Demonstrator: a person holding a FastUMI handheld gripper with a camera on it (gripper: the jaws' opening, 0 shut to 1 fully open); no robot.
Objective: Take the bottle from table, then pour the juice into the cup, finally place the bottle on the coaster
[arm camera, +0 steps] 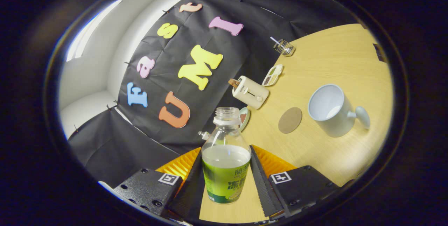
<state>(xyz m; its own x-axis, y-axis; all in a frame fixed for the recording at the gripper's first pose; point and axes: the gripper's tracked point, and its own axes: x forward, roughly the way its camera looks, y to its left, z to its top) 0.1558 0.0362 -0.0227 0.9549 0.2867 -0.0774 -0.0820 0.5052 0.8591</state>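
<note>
on the pale wooden table (336, 61), the tongs (225, 173) pinch the labelled waist of the uncapped bottle (225, 156), a light, slick, squashable plastic, half full.

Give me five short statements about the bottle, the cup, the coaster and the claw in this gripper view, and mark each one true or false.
1. The bottle sits between the fingers of the claw, both pressing its sides. True.
2. The bottle has its cap on. False: its mouth is open, with no cap on it.
3. The coaster lies on the table between the bottle and the cup. True.
4. The bottle already stands on the coaster. False: the coaster is bare and the bottle is held in the claw, apart from it.
5. The cup is full of juice. False: its pale inside shows no juice, and the liquid is in the bottle.
</note>
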